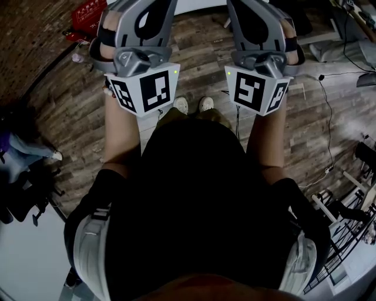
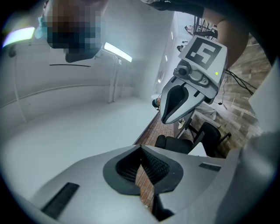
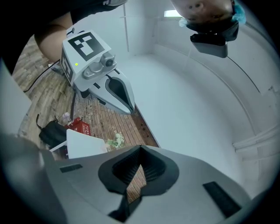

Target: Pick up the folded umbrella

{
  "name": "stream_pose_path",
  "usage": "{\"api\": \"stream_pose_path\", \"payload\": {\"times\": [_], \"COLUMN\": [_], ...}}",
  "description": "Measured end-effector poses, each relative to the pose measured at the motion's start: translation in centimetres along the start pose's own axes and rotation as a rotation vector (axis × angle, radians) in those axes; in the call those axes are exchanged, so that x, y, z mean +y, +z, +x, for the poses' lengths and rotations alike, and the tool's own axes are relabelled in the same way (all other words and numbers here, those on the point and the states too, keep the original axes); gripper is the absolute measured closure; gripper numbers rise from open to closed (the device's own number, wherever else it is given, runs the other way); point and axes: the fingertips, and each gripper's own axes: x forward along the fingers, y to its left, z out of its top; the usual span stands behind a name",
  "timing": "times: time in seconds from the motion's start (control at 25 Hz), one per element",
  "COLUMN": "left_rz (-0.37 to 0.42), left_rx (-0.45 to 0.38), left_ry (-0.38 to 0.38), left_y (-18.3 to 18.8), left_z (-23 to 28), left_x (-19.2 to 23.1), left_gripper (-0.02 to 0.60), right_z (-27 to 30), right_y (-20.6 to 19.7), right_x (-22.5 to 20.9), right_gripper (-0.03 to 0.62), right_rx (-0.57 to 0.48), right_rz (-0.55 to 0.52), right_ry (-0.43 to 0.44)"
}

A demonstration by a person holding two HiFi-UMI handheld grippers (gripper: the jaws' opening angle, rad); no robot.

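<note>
Umbrella, folded: none of the three views showed it, so its place could not be told.

The left gripper [image 2: 141,149] had its jaws closed tip to tip, with nothing between the ribbed pads [image 2: 155,167]; only a thin wedge of plank floor showed under the meeting point. The right gripper [image 3: 140,151] was closed the same way, tips together and empty.

In the head view both grippers were held out in front of the person's body, side by side and apart, the left at 11 o'clock and the right at 1 o'clock. Each carried its marker cube [image 1: 144,91] at the near end, and the jaws ran off the top edge. Bare forearms [image 1: 120,138] led back from them to a dark shirt [image 1: 194,200] that filled the middle of the view.

Between the two cubes, at 12 o'clock from the torso, stood the person's pale shoes [image 1: 181,104] on the wooden plank floor [image 1: 64,111]. A red box [image 1: 88,12] lay on that floor at 11 o'clock, near the top edge. Cables [image 1: 329,117] trailed across the planks at 3 o'clock.

In the left gripper view a white wall [image 2: 65,131] filled the 9 o'clock side, and a black chair [image 2: 205,135] stood at 3 o'clock, below the other gripper.
</note>
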Motion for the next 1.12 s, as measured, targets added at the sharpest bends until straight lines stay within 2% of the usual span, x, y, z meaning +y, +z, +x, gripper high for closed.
{"api": "stream_pose_path", "payload": {"times": [0.48, 1.12], "left_rz": [0.013, 0.047], "left_rx": [0.004, 0.051], "left_ry": [-0.008, 0.015], "left_y": [1.4, 5.3], "left_z": [1.1, 2.8], "left_x": [-1.0, -3.9], "left_gripper": [0.569, 0.569], "right_z": [-0.6, -3.3], "right_y": [-1.3, -4.9], "right_x": [-0.5, -2.1], "right_gripper": [0.566, 0.566], "right_rx": [-0.024, -0.091], "right_rz": [0.026, 0.042], "right_ry": [0.009, 0.031]}}
